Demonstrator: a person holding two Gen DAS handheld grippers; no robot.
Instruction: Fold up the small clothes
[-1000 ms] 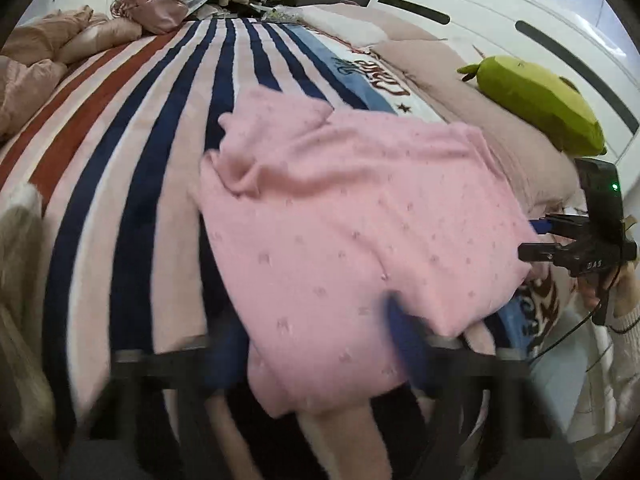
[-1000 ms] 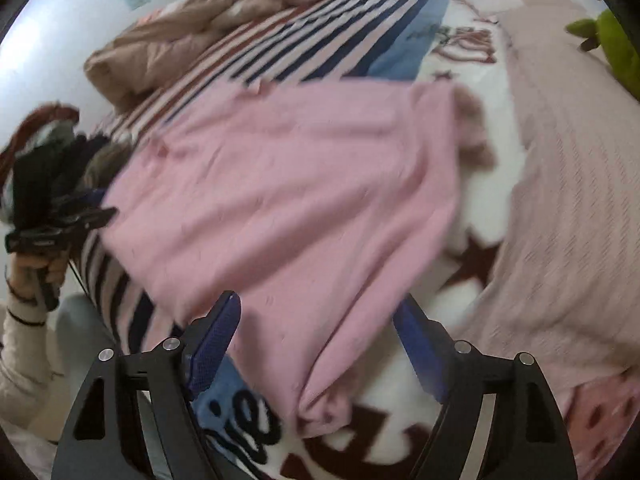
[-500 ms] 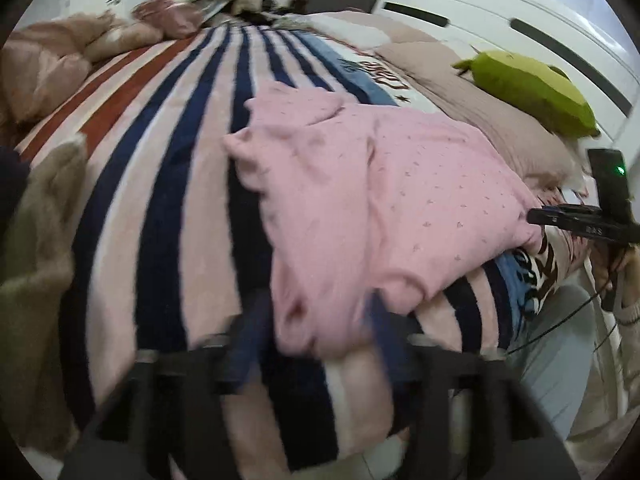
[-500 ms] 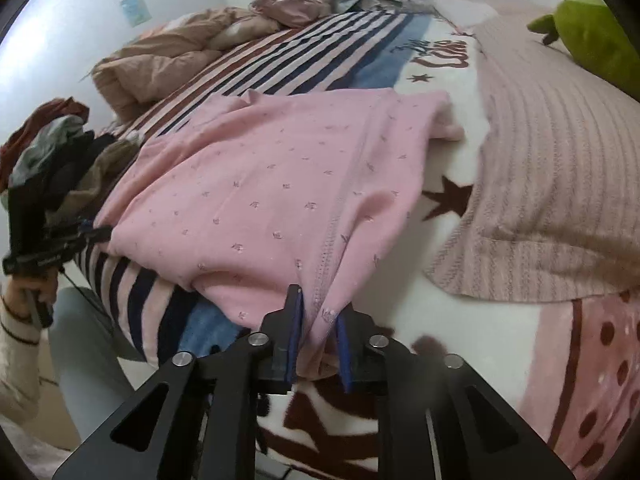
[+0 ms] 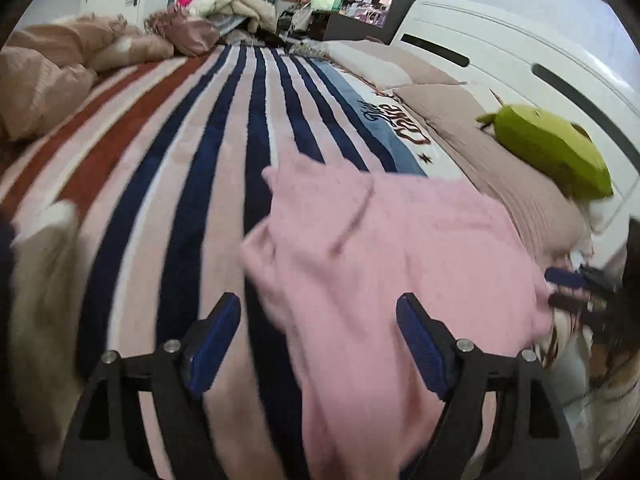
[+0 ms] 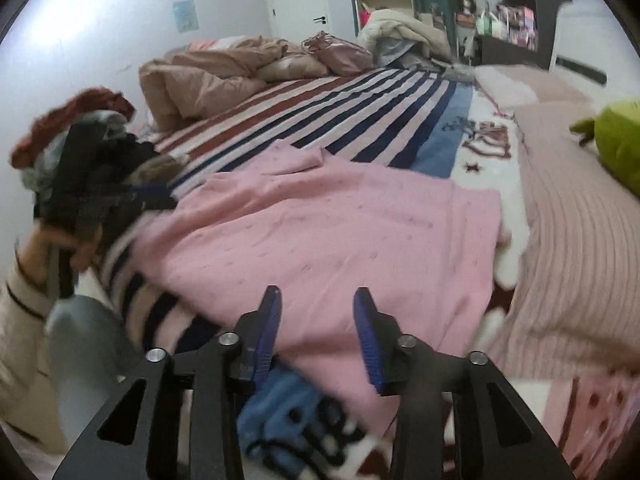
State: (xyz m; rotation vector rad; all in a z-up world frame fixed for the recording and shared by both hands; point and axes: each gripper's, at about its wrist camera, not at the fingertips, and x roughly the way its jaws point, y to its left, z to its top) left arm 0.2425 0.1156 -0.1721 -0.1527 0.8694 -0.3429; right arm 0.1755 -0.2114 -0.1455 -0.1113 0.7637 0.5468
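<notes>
A pink garment [image 5: 384, 264] with small dots lies spread on the striped blanket [image 5: 208, 152] at the near edge of the bed; it also shows in the right wrist view [image 6: 340, 232]. My left gripper [image 5: 318, 320] is open, its blue pads either side of the garment's near left part, holding nothing. My right gripper [image 6: 316, 320] is open over the garment's near hem, holding nothing. The left gripper also shows at the left of the right wrist view [image 6: 120, 196], and the right gripper at the right edge of the left wrist view [image 5: 576, 288].
A green plush toy [image 5: 552, 152] lies on the beige knitted cover [image 6: 572, 240] to the right. Crumpled beige bedding [image 6: 208, 76] and a pile of clothes [image 6: 76, 132] sit to the left. A white headboard [image 5: 520, 60] stands behind.
Both grippers have opened and let go of the garment's near hem. The garment now lies flatter on the bed, and both grippers have drawn back a little.
</notes>
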